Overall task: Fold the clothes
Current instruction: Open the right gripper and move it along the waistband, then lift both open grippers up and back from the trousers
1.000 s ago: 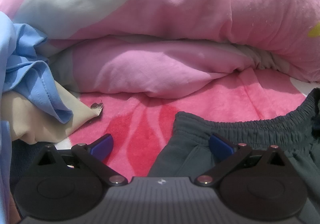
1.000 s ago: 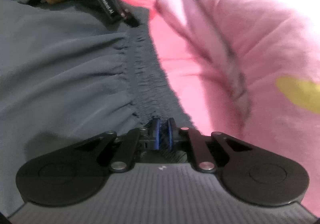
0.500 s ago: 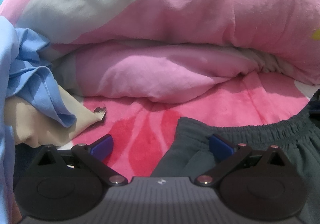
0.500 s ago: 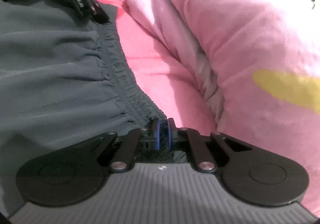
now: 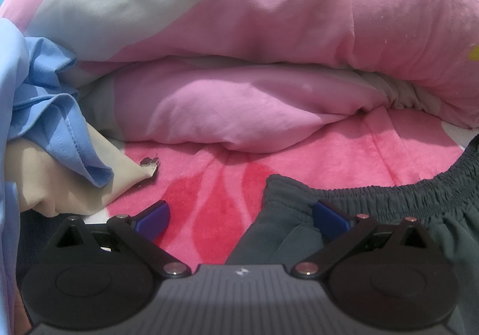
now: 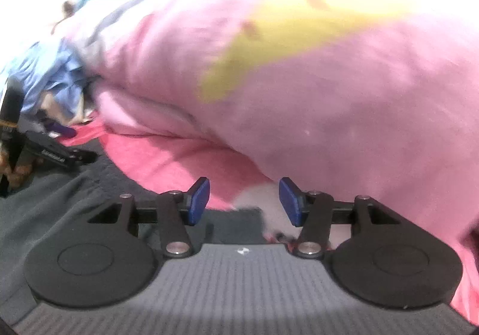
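Observation:
Dark grey shorts [image 5: 389, 209] with a gathered elastic waistband lie on a pink fleece blanket [image 5: 215, 185]. My left gripper [image 5: 241, 219] is open and low over the blanket, its right finger [image 5: 329, 219] resting on the waistband's left corner. In the right wrist view my right gripper [image 6: 245, 201] is open with nothing between its blue pads. The grey shorts [image 6: 74, 203] spread below and to its left, and their near corner lies just under the fingers. Far left in that view is the left gripper [image 6: 76, 143], held by a hand [image 6: 12, 173].
A thick pink quilt [image 5: 269, 35] with grey and yellow patches is piled close behind the shorts, seen blurred as the quilt [image 6: 329, 80] in the right wrist view. At the left a crumpled blue garment [image 5: 45, 113] lies over a beige one [image 5: 60, 185].
My right gripper was shut on the shorts' waistband and has opened and let it go; its view has swung up toward the quilt. The left gripper stays open, barely moved.

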### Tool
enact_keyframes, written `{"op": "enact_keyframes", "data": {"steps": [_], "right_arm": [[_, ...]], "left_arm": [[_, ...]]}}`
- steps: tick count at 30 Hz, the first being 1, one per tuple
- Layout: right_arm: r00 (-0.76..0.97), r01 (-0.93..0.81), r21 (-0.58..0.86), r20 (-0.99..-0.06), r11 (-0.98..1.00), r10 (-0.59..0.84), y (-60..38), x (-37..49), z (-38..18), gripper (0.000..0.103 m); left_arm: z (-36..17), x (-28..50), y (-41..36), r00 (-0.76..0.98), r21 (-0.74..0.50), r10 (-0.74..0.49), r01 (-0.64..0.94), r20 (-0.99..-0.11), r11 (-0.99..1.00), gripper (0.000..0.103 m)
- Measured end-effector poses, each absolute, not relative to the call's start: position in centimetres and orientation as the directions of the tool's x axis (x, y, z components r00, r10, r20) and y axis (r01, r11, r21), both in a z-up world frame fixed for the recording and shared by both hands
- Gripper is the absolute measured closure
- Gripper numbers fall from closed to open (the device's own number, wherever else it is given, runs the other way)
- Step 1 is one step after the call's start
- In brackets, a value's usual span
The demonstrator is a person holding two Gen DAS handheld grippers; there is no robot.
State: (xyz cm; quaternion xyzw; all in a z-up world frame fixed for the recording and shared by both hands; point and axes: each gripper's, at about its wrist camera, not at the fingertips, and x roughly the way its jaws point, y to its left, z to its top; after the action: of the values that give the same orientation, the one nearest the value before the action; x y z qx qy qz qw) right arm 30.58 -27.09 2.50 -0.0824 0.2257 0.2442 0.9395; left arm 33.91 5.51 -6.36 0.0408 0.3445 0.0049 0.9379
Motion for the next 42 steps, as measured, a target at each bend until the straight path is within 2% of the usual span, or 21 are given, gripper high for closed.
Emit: {"op": "enact_keyframes", "data": {"steps": [3, 7, 9, 10, 11, 17, 22, 25, 27, 29, 31, 35, 38, 42], "right_arm": [[0.759, -0.467, -0.033, -0.528, 0.884, 0.382, -28.4, 30.7, 1.5, 0.052], [0.71, -0.479, 0.007, -0.585, 0.878, 0.392, -27.6, 31.9, -0.2, 0.053], [0.688, -0.475, 0.043, -0.605, 0.879, 0.401, -27.0, 32.8, -0.9, 0.057], [0.675, -0.468, 0.071, -0.614, 0.881, 0.408, -26.9, 33.3, -1.1, 0.078], [0.668, -0.458, 0.085, -0.624, 0.885, 0.406, -26.6, 33.7, -1.5, 0.094], [0.735, -0.396, 0.052, -0.581, 0.917, 0.35, -26.9, 33.3, -2.0, 0.098], [0.759, -0.341, 0.057, -0.573, 0.938, 0.31, -26.9, 34.2, -3.3, 0.098], [0.763, -0.302, 0.112, -0.566, 0.947, 0.311, -27.2, 34.3, -4.0, 0.095], [0.75, -0.276, 0.211, -0.563, 0.937, 0.348, -28.1, 34.5, -3.6, 0.086], [0.733, -0.23, 0.361, -0.547, 0.904, 0.405, -30.0, 34.5, -3.0, 0.064], [0.743, -0.165, 0.457, -0.524, 0.874, 0.415, -31.9, 33.8, -2.0, 0.058], [0.78, -0.075, 0.511, -0.505, 0.856, 0.37, -35.3, 30.3, 1.1, 0.055], [0.812, -0.039, 0.519, -0.481, 0.854, 0.33, -37.7, 26.1, 4.1, 0.055], [0.862, -0.039, 0.543, -0.405, 0.839, 0.303, -40.7, 17.6, 8.6, 0.054]], "left_arm": [[-4.4, 29.9, 7.4, 0.765, 0.078, 0.037, 0.017, -0.643, 0.997, 0.0], [-4.5, 30.9, 7.1, 0.765, 0.077, 0.033, 0.022, -0.643, 0.997, 0.0], [-5.0, 31.2, 7.5, 0.765, 0.075, 0.028, 0.027, -0.643, 0.997, 0.0], [-4.9, 31.3, 7.5, 0.765, 0.075, 0.028, 0.027, -0.643, 0.997, 0.0], [-4.9, 31.4, 7.4, 0.765, 0.074, 0.027, 0.027, -0.643, 0.997, 0.0], [-4.9, 31.6, 7.6, 0.767, 0.061, 0.017, 0.029, -0.642, 0.998, 0.0], [-5.5, 29.8, 8.2, 0.766, 0.051, 0.014, 0.025, -0.642, 0.998, 0.0], [-5.6, 29.2, 7.4, 0.767, 0.051, 0.016, 0.023, -0.642, 0.998, 0.0], [-5.6, 29.2, 7.6, 0.764, 0.037, 0.003, 0.026, -0.645, 0.999, 0.0], [-5.4, 29.1, 8.1, 0.76, 0.0, -0.025, 0.033, -0.649, 0.999, 0.0], [-5.3, 29.2, 9.2, 0.751, -0.076, -0.081, 0.041, -0.655, 0.996, 0.0], [-3.6, 28.8, 10.5, 0.729, -0.184, -0.141, 0.021, -0.67, 0.983, 0.0], [-1.6, 27.4, 11.1, 0.721, -0.182, -0.119, -0.01, -0.682, 0.983, 0.0], [2.0, 23.6, 13.0, 0.733, -0.186, -0.094, -0.046, -0.674, 0.982, 0.0]]}}
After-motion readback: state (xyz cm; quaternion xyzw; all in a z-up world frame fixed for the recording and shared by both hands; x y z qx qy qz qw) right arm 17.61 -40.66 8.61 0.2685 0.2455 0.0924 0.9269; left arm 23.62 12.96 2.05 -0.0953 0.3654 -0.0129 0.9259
